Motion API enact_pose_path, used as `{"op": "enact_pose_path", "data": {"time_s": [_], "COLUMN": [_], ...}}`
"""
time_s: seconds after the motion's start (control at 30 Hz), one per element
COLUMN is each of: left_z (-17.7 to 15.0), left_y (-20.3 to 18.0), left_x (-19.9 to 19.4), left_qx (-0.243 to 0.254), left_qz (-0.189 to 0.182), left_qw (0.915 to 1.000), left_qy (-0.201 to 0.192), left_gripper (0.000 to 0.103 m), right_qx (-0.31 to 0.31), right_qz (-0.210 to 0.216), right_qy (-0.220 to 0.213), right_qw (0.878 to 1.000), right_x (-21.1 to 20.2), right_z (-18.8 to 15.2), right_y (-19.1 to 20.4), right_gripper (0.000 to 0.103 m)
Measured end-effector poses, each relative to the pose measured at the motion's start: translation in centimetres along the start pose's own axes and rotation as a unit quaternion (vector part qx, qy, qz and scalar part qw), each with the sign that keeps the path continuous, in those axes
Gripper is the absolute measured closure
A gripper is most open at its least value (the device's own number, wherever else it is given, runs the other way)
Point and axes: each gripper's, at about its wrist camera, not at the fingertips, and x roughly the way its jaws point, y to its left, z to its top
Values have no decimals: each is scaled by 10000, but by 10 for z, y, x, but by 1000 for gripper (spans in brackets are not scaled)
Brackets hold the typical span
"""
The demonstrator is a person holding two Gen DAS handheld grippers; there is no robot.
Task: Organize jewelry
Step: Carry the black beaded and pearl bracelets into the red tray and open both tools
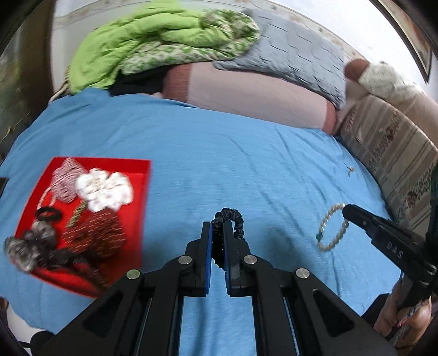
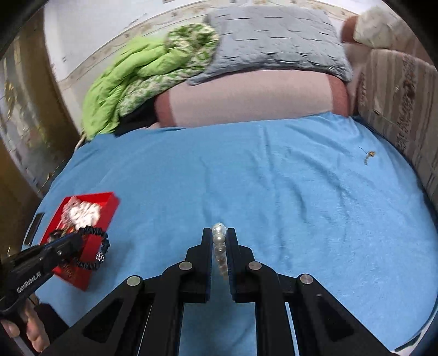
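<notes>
- Here, a bed (image 1: 232, 153) covered in a wrinkled blue sheet (image 2: 273, 178) fills most of both wrist views.
- At the far edge of the bed, toward twelve o'clock, lies a long pink bolster (image 1: 254, 95) with darker ends; a grey quilted pillow (image 2: 273, 38) rests on top of it.
- A crumpled green blanket (image 1: 153, 41) with a green-and-white patterned lining is heaped at about eleven o'clock, touching the pillow.
- A striped, flower-printed cushion (image 1: 394, 153) runs along the bed's edge at two to three o'clock.
- A pale wall (image 2: 109, 24) with a patterned border stands behind the bedding; dark wood shows at nine to ten o'clock in the right wrist view.
- A red tray (image 1: 131, 219) sits on the sheet at about eight o'clock in the left wrist view, holding several blurred hair ties and fabric pieces.
- A small gold-coloured item (image 2: 368, 156), too small to tell, lies alone on the sheet at two o'clock, well apart from the tray.
- The left gripper (image 1: 217, 227) has its jaws pinching a black scrunchie (image 1: 232, 219), lifted off the sheet beside the tray.
- The right gripper (image 2: 219, 232) has its jaws pinching a pearl bracelet (image 2: 219, 241), held above the sheet.
- A hand (image 1: 405, 317) grips the right tool's handle at four o'clock in the left wrist view.
</notes>
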Motion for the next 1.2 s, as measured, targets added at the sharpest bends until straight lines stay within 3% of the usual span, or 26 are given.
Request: {"op": "enact_pose_path", "data": {"time_s": [0.2,0.6,0.83,1.2], "left_z": [-8,-4,13,29], "left_y": [49,159,189,220], "left_x": [-20,-37,-20,28], "left_qx": [-357,-1400,-1333,-1226], "left_qz": [377,609,904,1127], "left_qw": [9985,9872,9855,9854], "left_qy": [-188,-459,-533,-361], "left_gripper": [96,96,96,96], "right_qx": [-584,-1298,-1541,-1960], "right_qz": [227,790,979,817], "right_qy": [65,134,208,457], "right_qw": [9980,9883,9830,9761], "right_x": [-2,11,34,98], "right_z": [-3,13,24,31], "right_y": [60,165,215,266], "right_gripper": [92,92,92,92]}}
